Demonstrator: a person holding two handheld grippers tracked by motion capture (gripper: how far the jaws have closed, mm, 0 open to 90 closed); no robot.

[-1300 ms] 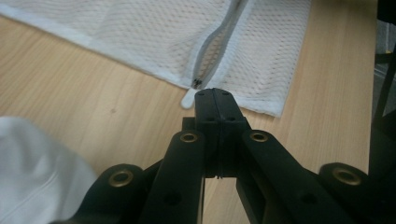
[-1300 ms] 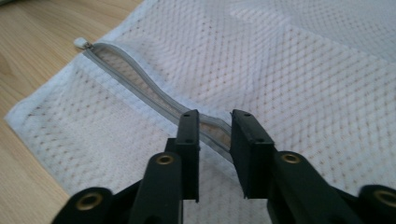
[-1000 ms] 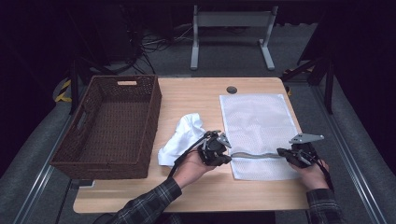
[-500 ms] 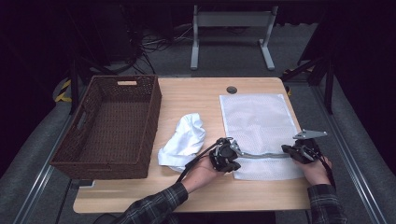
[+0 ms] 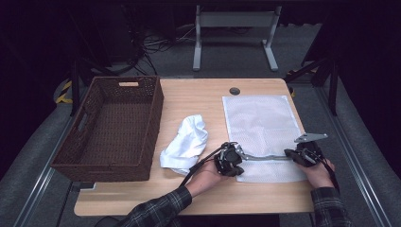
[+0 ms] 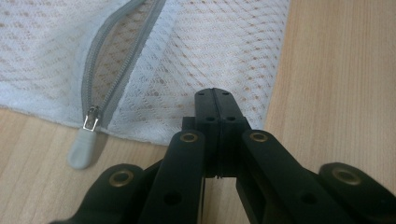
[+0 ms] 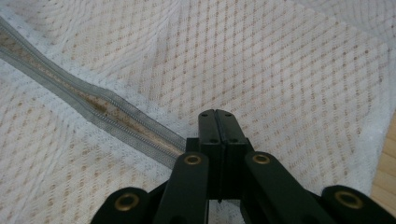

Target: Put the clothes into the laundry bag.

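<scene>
Nearest the table's [image 5: 265, 201] front edge, two plaid-sleeved forearms enter from below. The left hand [image 5: 206, 172] holds the left gripper [image 5: 230, 160] at the near left corner of a white mesh laundry bag [image 5: 262, 125]. The right hand [image 5: 317, 170] holds the right gripper [image 5: 299, 156] at the bag's near right part; a grey three-cornered plate [image 5: 310, 137] sits on top of it.

In the left gripper view, the left gripper [image 6: 215, 95] has its jaws pressed fully together, tips over the mesh near the bag's corner. Whether fabric is pinched between them cannot be told. Just left of the tips, the grey zipper [image 6: 112, 65] stands partly open, its metal slider and pale pull tab [image 6: 83, 148] lying at the bag's edge on bare wood.

In the right gripper view, the right gripper [image 7: 217, 115] likewise has its jaws fully together, resting at the mesh just beside the zipper [image 7: 88, 107], which runs diagonally and gapes slightly. Any hold on the cloth cannot be confirmed.

Between the two grippers in the high view, the zipper [image 5: 262, 156] runs as a grey line across the bag's near end. The bag lies flat on the right half of the table, extending toward the far edge.

Left of the bag, a crumpled white cloth [image 5: 187, 142] lies at mid-table. Farther left stands a dark wicker basket [image 5: 151, 123]. A small dark round disc [image 5: 234, 91] sits in the tabletop near the far edge.
</scene>
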